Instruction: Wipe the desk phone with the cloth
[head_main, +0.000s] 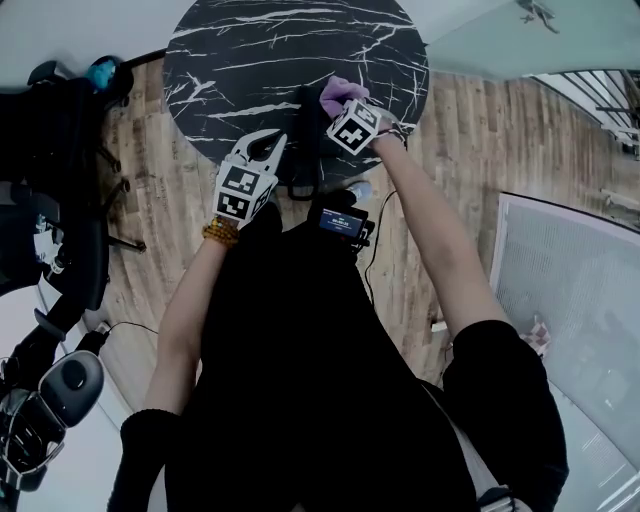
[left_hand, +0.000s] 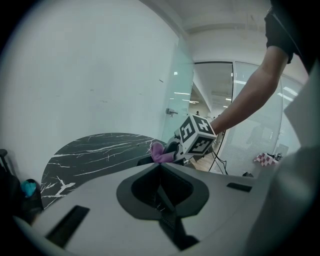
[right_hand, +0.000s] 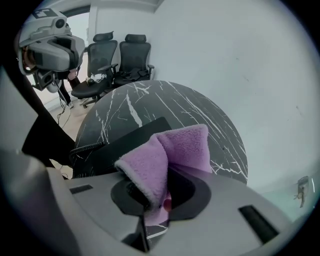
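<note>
A black desk phone (head_main: 303, 160) sits at the near edge of the round black marble table (head_main: 250, 60). My right gripper (head_main: 338, 105) is shut on a purple cloth (head_main: 341, 91) and holds it just above the phone's far right side. In the right gripper view the folded cloth (right_hand: 170, 150) sticks out of the jaws over the phone (right_hand: 125, 142) and its coiled cord (right_hand: 87, 148). My left gripper (head_main: 275, 143) hovers left of the phone, tips together, holding nothing. The left gripper view shows the cloth (left_hand: 158, 151) at the table's (left_hand: 95, 155) edge.
Black office chairs (head_main: 60, 120) stand left of the table on the wood floor (head_main: 470, 150); they show again as chairs (right_hand: 125, 55) in the right gripper view. A small screen device (head_main: 342, 222) hangs at the person's chest. Glass walls (left_hand: 180, 100) close off the far side.
</note>
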